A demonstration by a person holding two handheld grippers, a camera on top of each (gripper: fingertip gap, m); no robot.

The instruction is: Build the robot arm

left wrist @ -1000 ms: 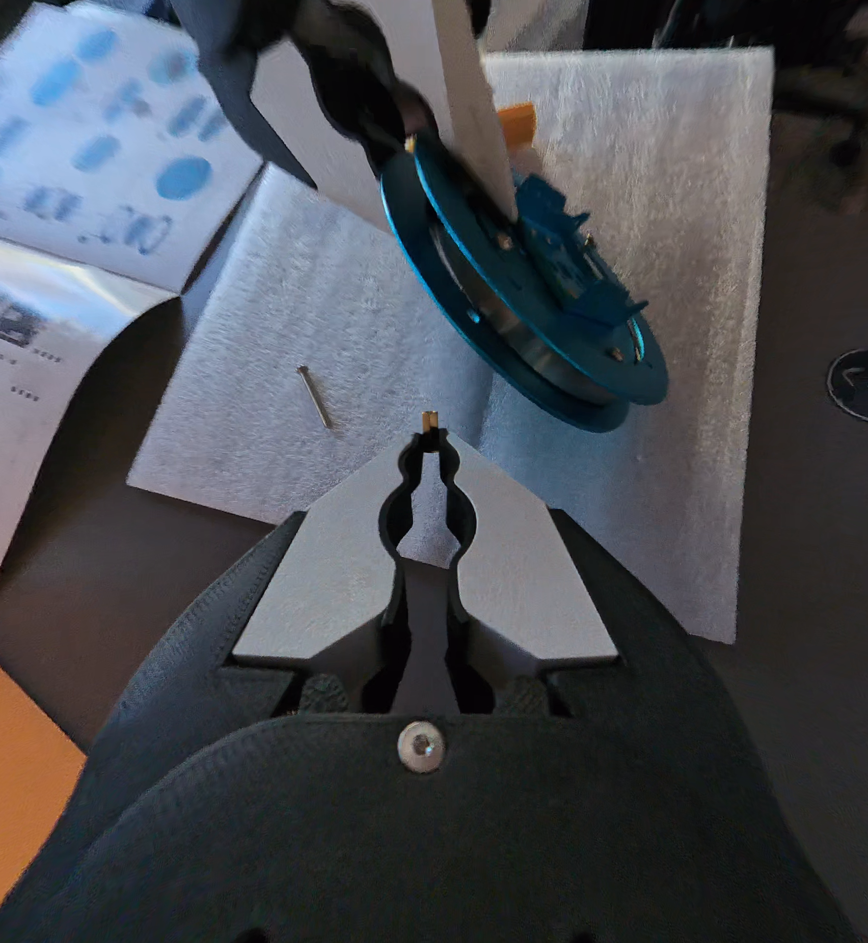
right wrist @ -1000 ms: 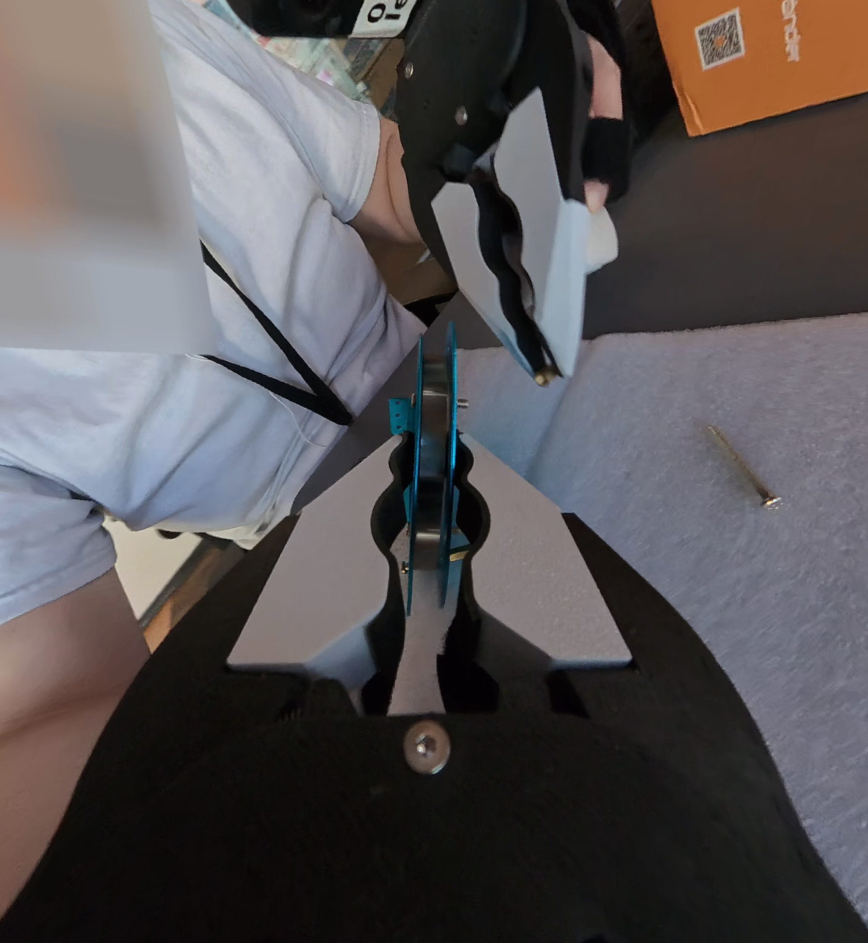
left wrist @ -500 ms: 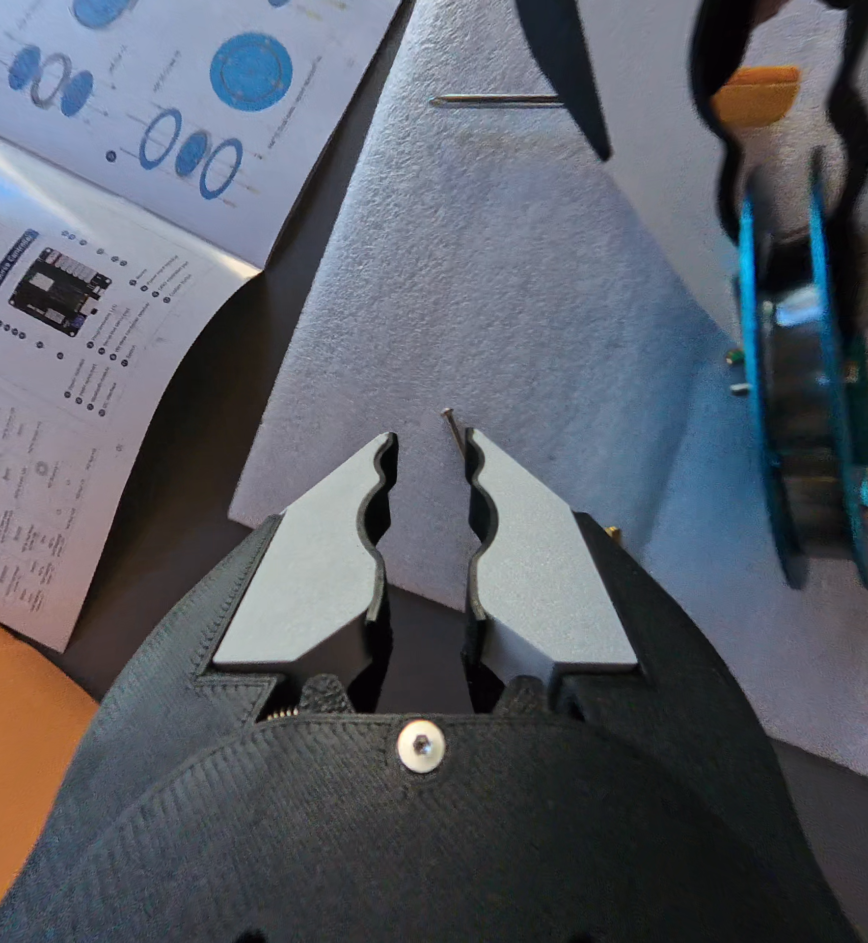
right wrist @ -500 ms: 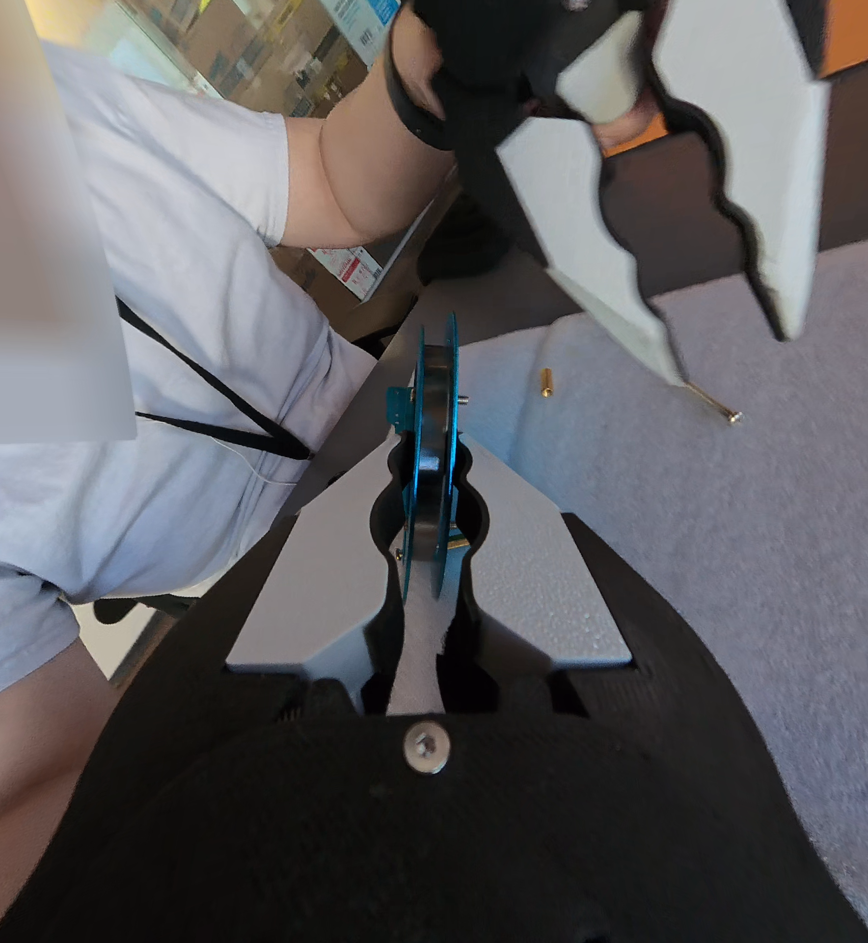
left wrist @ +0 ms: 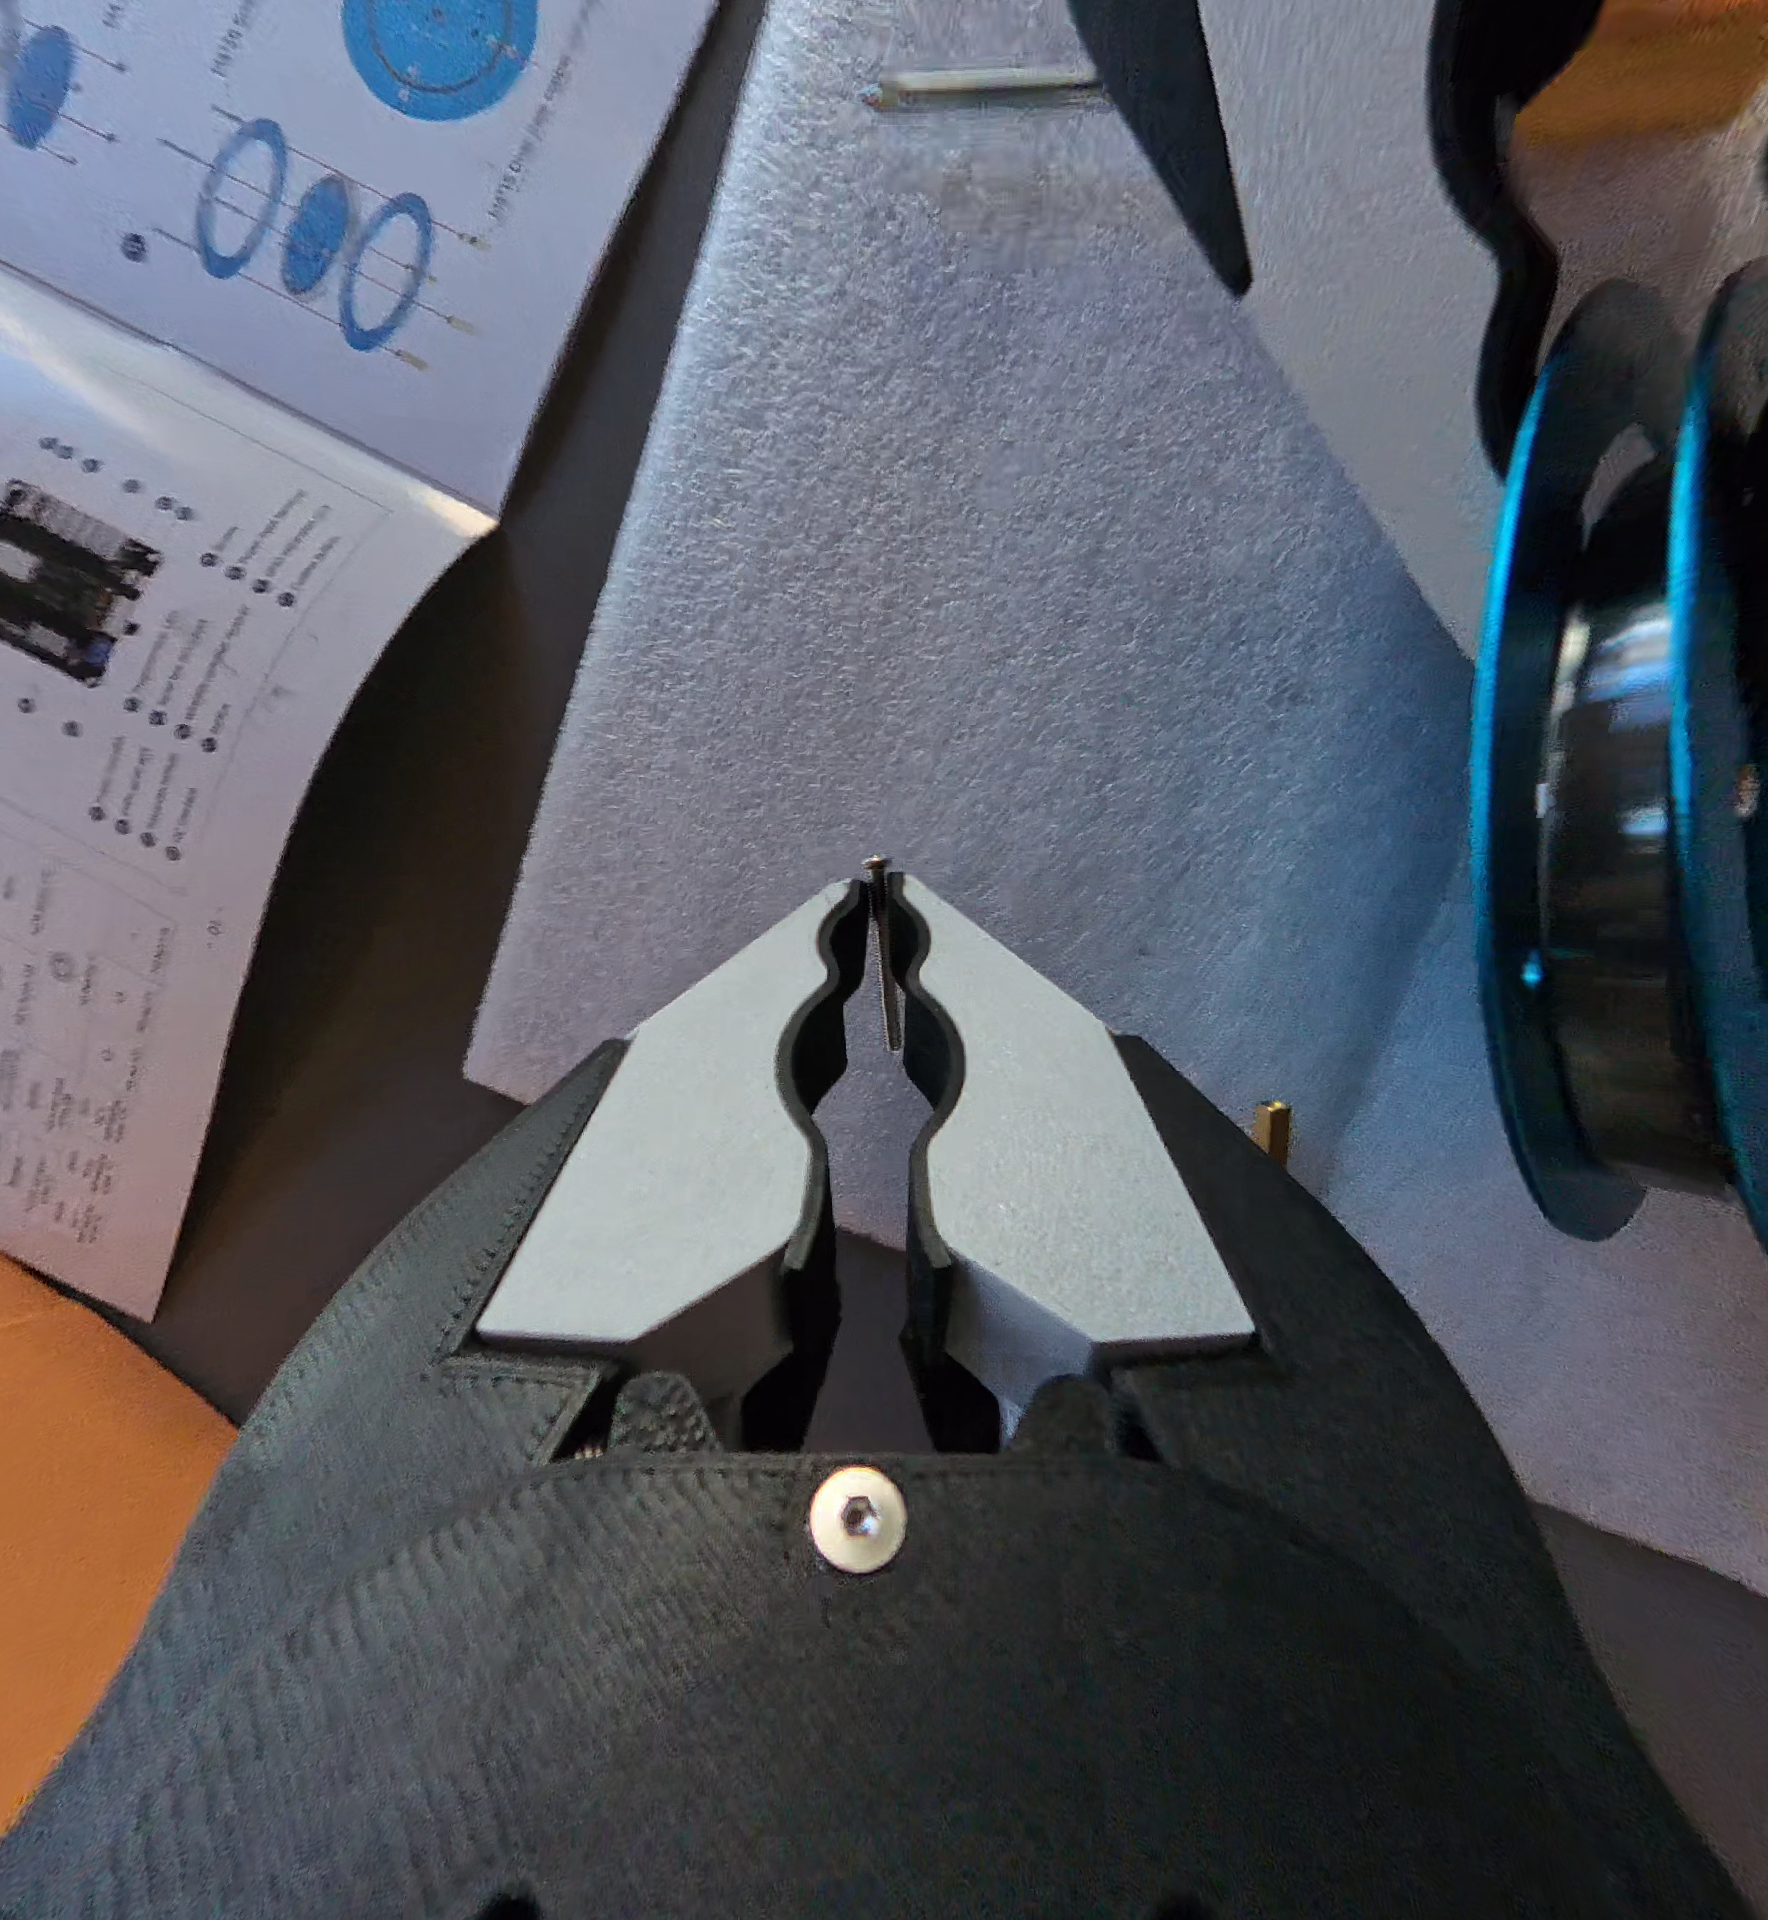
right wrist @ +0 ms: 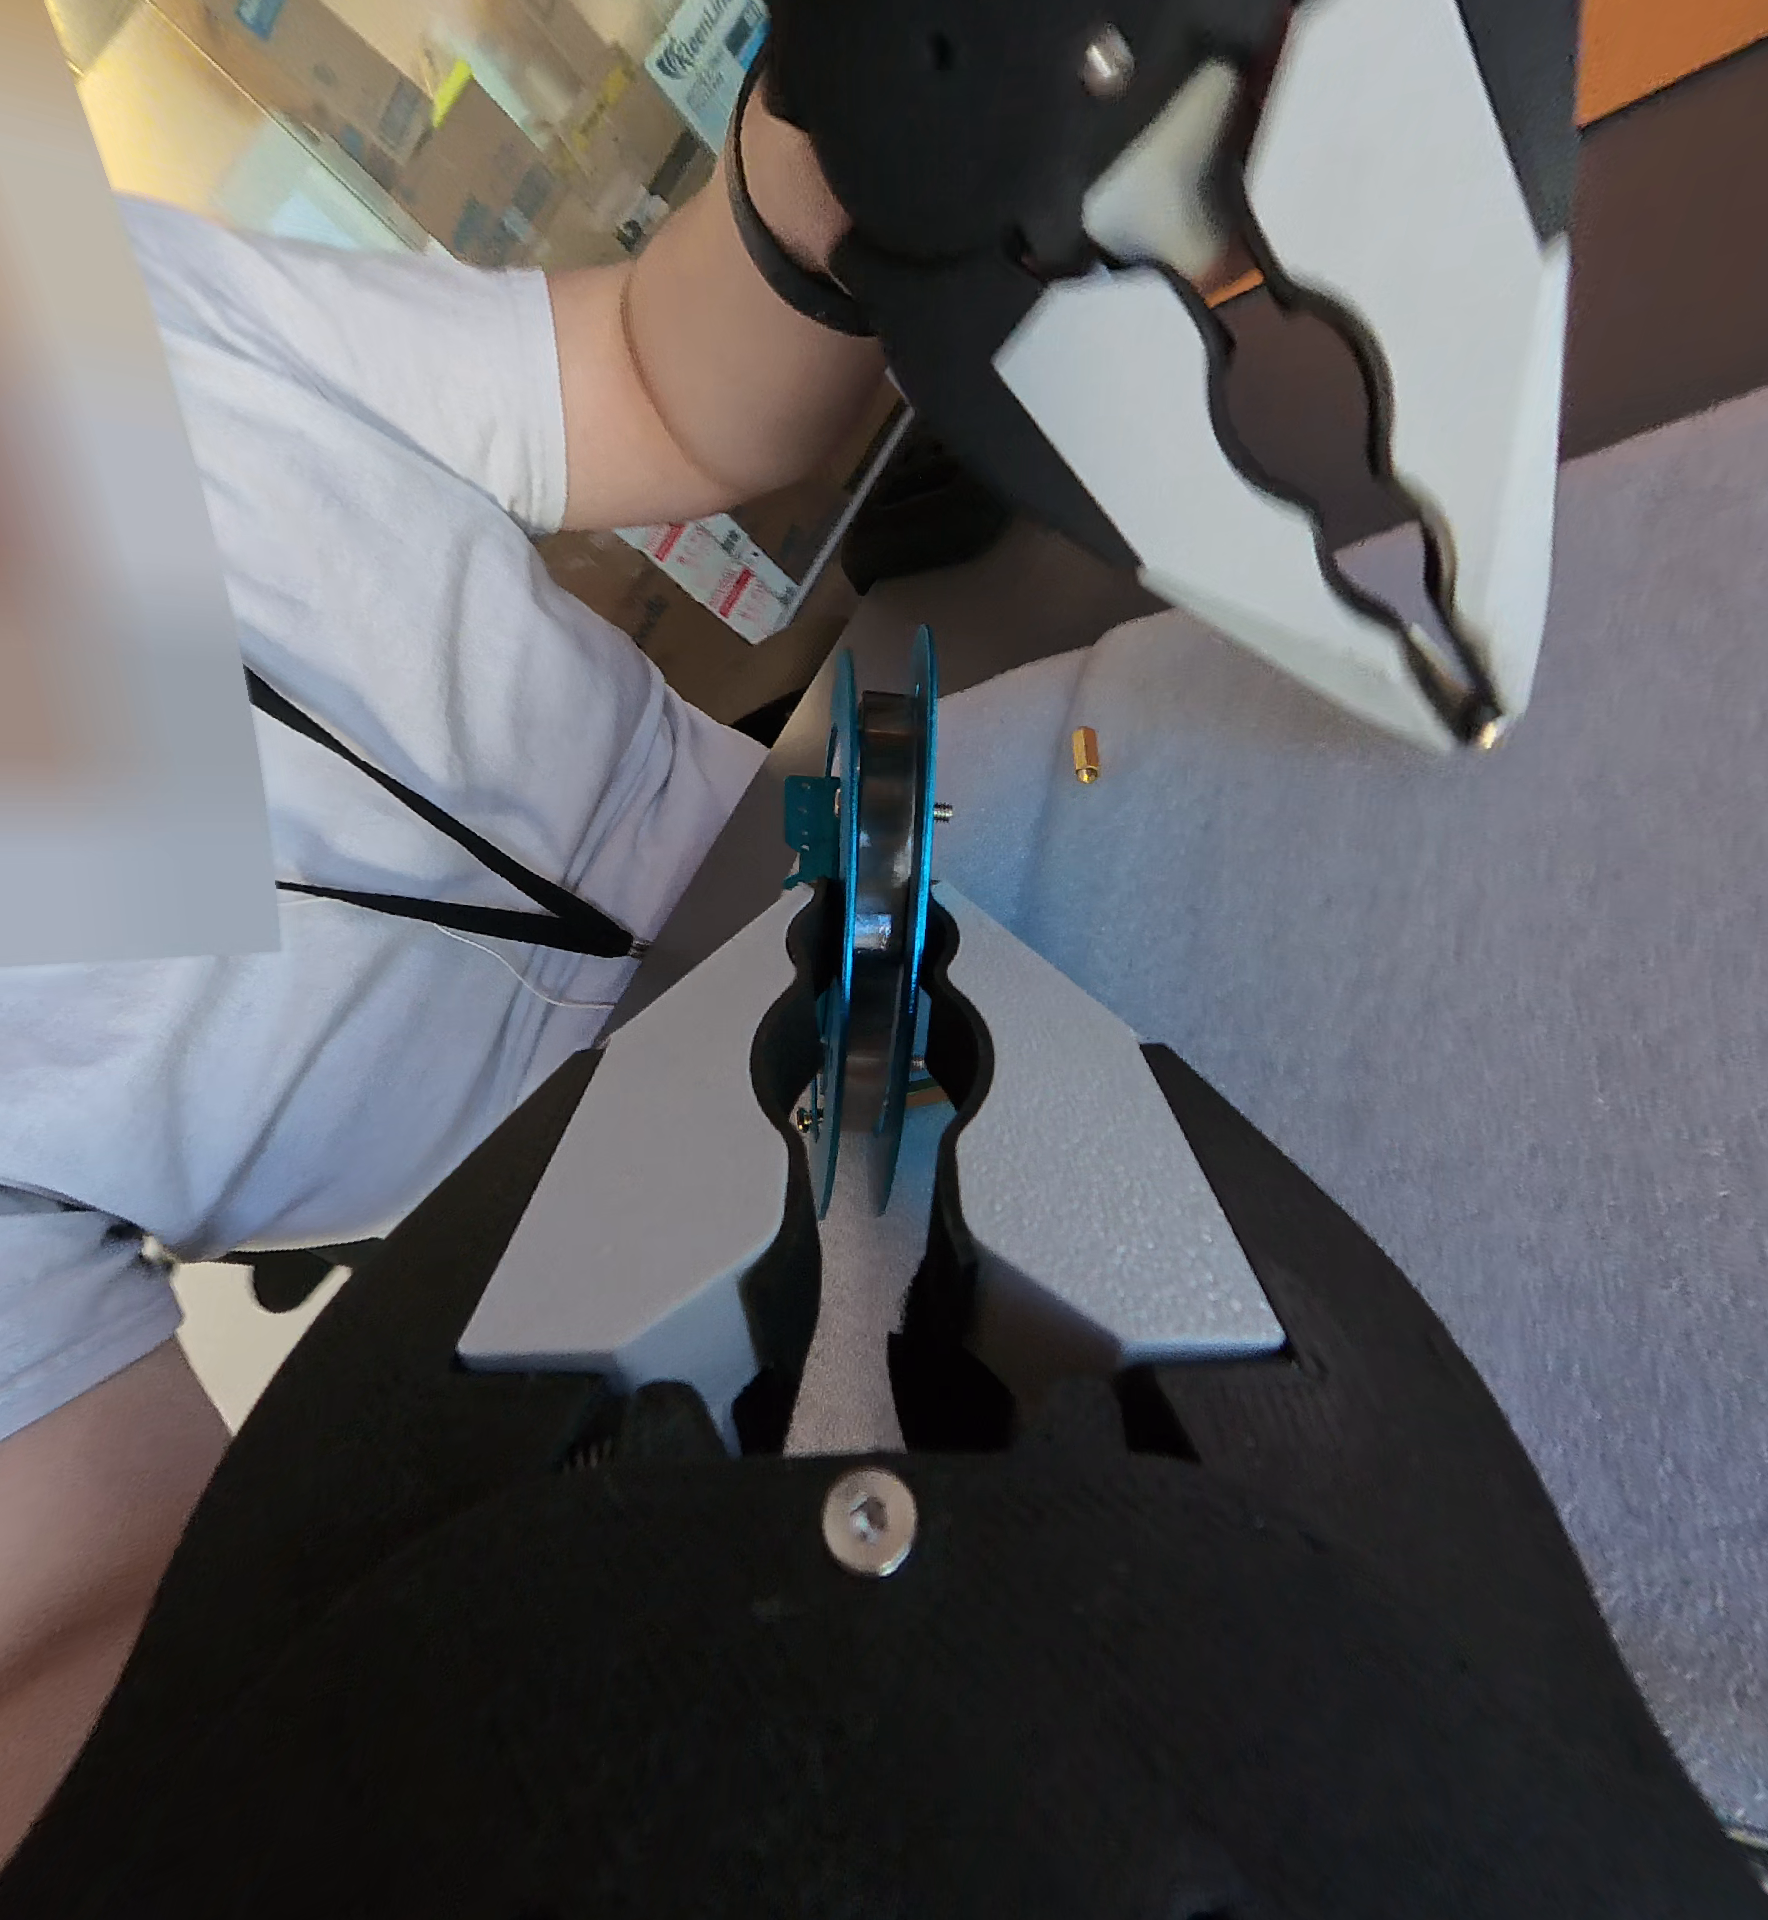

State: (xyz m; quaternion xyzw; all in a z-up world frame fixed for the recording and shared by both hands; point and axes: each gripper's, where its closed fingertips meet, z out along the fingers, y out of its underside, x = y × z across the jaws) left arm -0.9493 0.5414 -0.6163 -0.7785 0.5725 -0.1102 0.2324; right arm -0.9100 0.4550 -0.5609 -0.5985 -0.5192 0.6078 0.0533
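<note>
Pinching a thin screw (left wrist: 882,956) at its tips, the left tool (left wrist: 875,894) is hovering over the foam sheet (left wrist: 1015,520); the right tool (right wrist: 864,935) is clamping a blue disc assembly (right wrist: 880,883) (edge-on), brass standoff (right wrist: 1085,753) lying loose near the sheet's edge.

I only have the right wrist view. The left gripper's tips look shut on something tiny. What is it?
Observer: A thin screw. The left gripper pinches it at the tips, with the head poking out in front.
Operator: Any more screws on the foam? I see only a brass standoff.
Observer: Yes, one long screw lies on the foam, far ahead of the left gripper and left of the wheel in your right gripper.
Operator: What's beside the foam on the far side from me?
Observer: An open booklet with diagrams lies on the dark table.
</note>
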